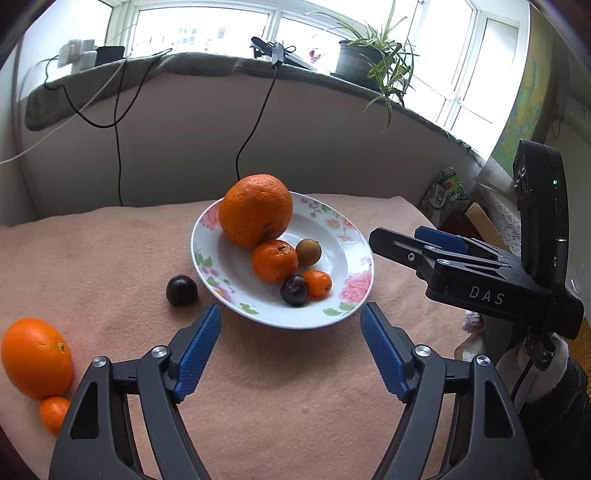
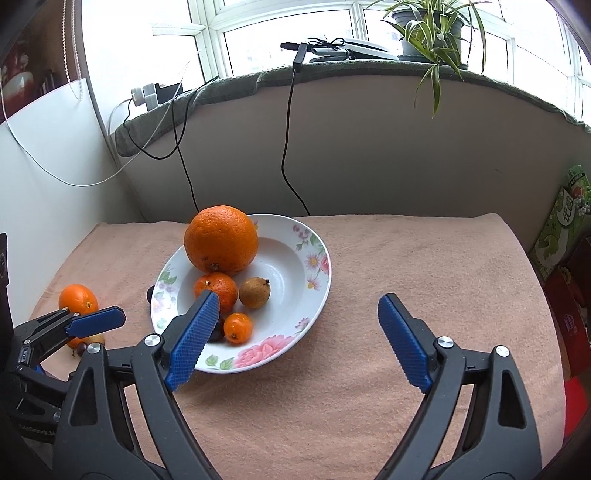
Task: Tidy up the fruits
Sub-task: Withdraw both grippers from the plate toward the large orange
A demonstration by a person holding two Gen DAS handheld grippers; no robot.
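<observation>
A flowered white plate (image 1: 354,258) (image 2: 321,280) on the pink towel holds a big orange (image 1: 255,210) (image 2: 221,240), a mandarin (image 1: 275,260), a brown fruit (image 1: 307,252), a kumquat (image 1: 318,283) and a dark plum (image 1: 294,290). Left of the plate lie another dark plum (image 1: 181,291), an orange (image 1: 37,358) (image 2: 77,297) and a small mandarin (image 1: 53,413). My left gripper (image 1: 291,312) stands open just before the plate's near rim, nothing between its pads. At the plate's right side my right gripper (image 2: 298,297) (image 1: 395,236) is open and empty.
The towel-covered table (image 2: 424,266) ends at a curved wall with hanging cables (image 2: 286,147). Above it, the windowsill carries a potted plant (image 2: 428,22). Green and red boxes (image 2: 565,236) stand off the table's right edge.
</observation>
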